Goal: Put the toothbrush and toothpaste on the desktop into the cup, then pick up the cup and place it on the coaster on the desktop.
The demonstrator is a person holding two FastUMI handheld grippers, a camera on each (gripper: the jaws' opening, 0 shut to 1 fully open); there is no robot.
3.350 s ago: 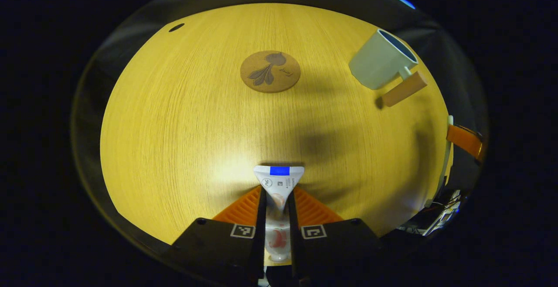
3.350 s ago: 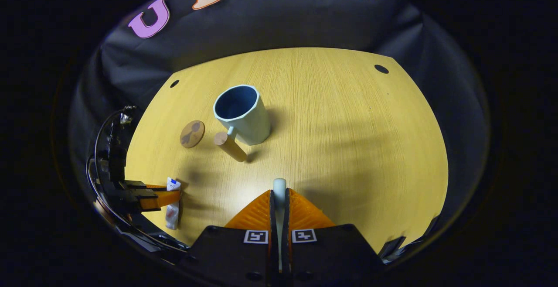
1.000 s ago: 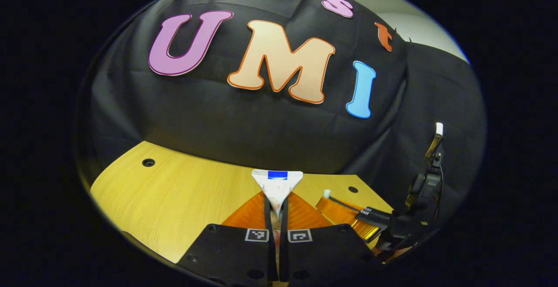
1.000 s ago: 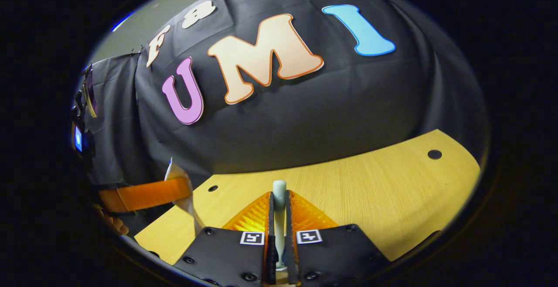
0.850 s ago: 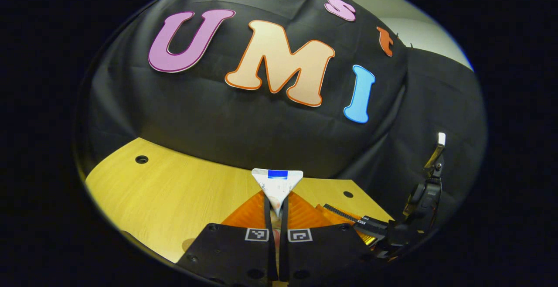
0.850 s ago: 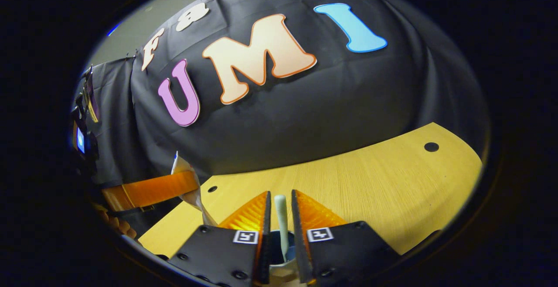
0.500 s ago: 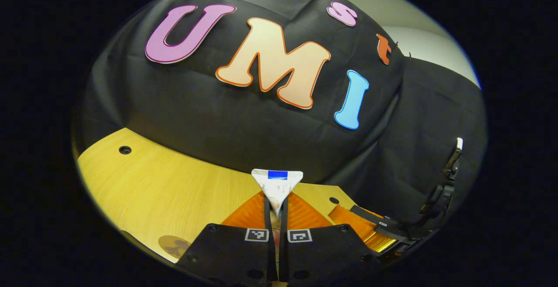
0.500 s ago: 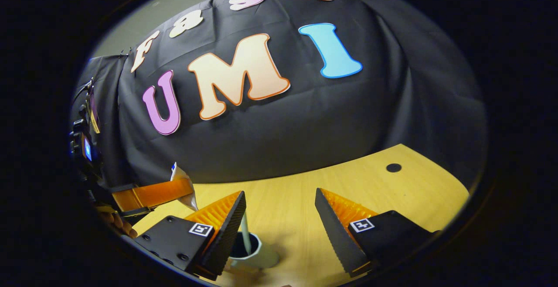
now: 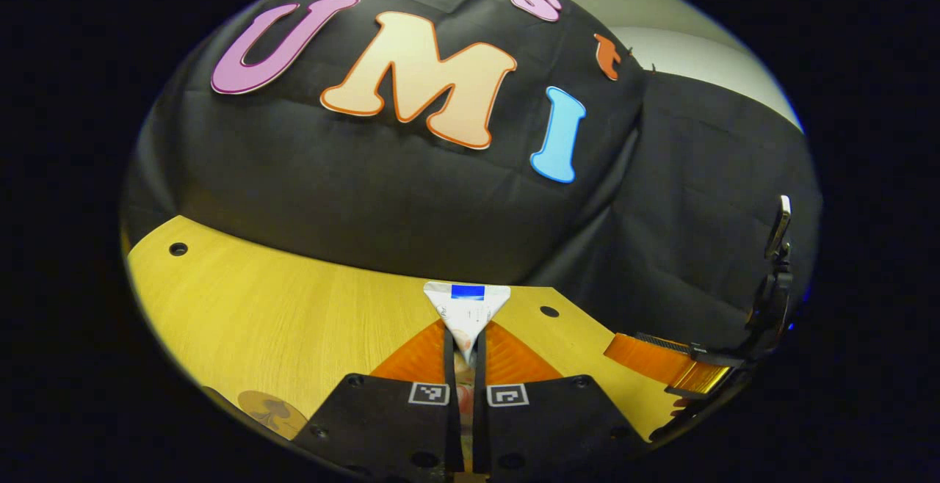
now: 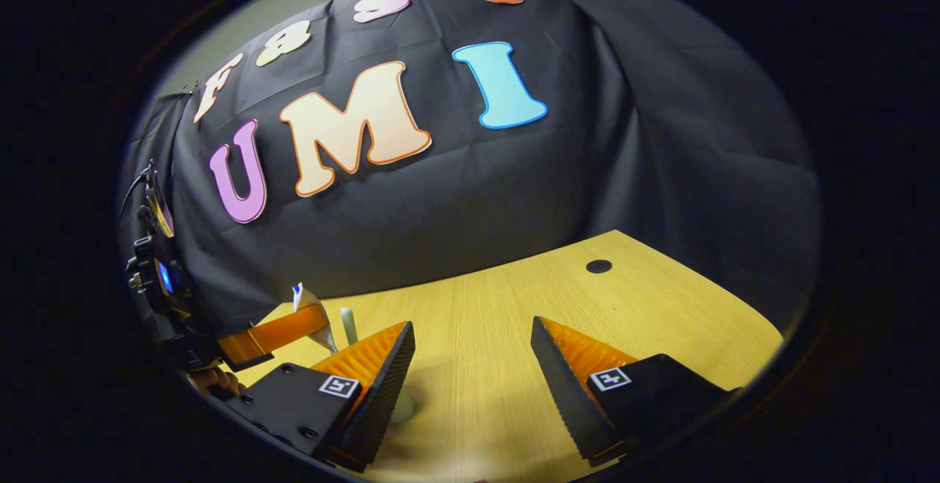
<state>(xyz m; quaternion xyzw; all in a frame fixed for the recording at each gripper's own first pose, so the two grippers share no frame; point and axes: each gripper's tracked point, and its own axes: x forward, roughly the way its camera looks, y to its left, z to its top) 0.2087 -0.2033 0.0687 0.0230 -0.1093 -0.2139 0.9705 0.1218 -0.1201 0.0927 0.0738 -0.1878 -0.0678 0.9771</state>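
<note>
Black cloth hung behind the yellow wooden surface (image 9: 294, 314) in the left gripper view, where I had my left hand-held gripper (image 9: 461, 343) raised above the wood. Its fingers were pressed together on the toothpaste (image 9: 467, 310), whose flat crimped end stood up between the tips. At the lower left edge I could see part of the round coaster (image 9: 268, 411) lying on the surface. Far to the right, the right hand-held gripper (image 9: 664, 362) reached in from the side over the surface's edge.

Turning to the right gripper view, I saw the same cloth wall and the surface (image 10: 514, 321) stretching away, with a small dark hole (image 10: 598, 266) near its far edge. My right hand-held gripper (image 10: 474, 354) had its fingers spread wide apart with nothing between them. Just past its left finger the pale tip of the toothbrush (image 10: 347, 324) stood upright, and a sliver of the cup (image 10: 402, 408) showed below that finger. Close beside the toothbrush, the left hand-held gripper (image 10: 283, 334) held the toothpaste (image 10: 312, 305) above the surface.
</note>
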